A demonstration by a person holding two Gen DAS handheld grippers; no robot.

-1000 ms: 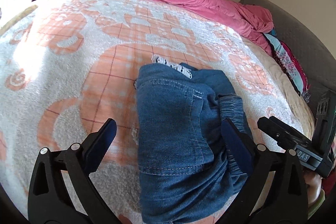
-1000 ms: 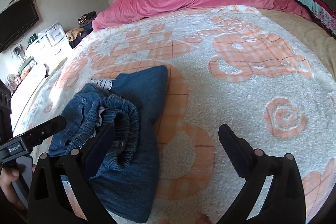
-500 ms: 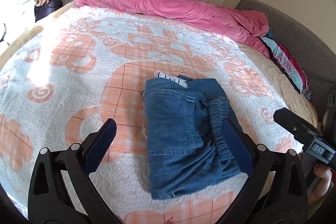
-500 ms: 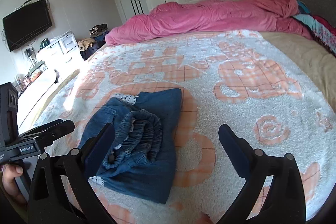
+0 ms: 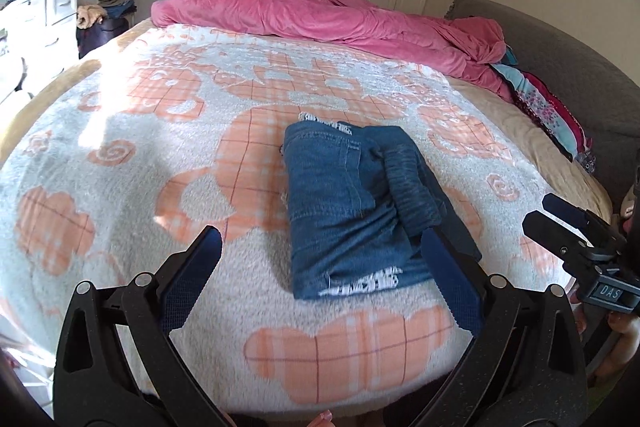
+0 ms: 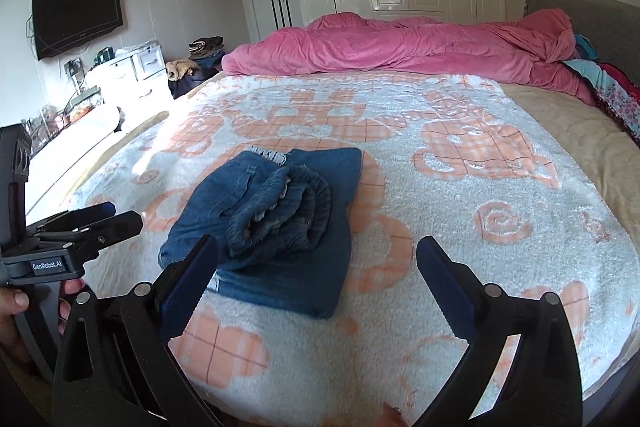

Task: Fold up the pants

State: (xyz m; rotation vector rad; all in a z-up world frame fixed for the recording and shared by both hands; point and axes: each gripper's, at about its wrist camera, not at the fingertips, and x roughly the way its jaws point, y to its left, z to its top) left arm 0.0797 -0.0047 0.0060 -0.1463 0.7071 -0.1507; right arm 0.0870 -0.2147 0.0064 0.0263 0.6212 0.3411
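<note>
Seen from the left wrist camera, the pants (image 5: 352,211), blue denim, lie folded into a compact rectangle near the middle of a fluffy white-and-peach blanket (image 5: 120,155) on a bed. An elastic waistband forms a thick roll along the bundle's right side, and frayed white threads show at its near and far ends. The left gripper (image 5: 320,279) hovers in front of the bundle with jaws spread wide, grasping nothing. At the right edge, the right gripper (image 5: 576,231) comes into view side-on; a small plate on it reads "DAS" (possibly part of a longer word). A pink duvet (image 5: 320,19) is heaped at the far end of the bed.

From the right wrist camera, the pants (image 6: 272,223) sit left of centre, the rolled waistband resting on top of the flat folded layers. The right gripper (image 6: 318,279) is released too, its jaws wide apart and empty, near the bundle without touching it. At the left edge, the left gripper (image 6: 80,227) carries a label reading "GenRobot.AI".

Denim like this is likely soft yet fairly heavy and not slippery; the stacked layers would probably slump if lifted by one corner, so a pinch through the whole folded edge, on both sides, seems the safest hold.
</note>
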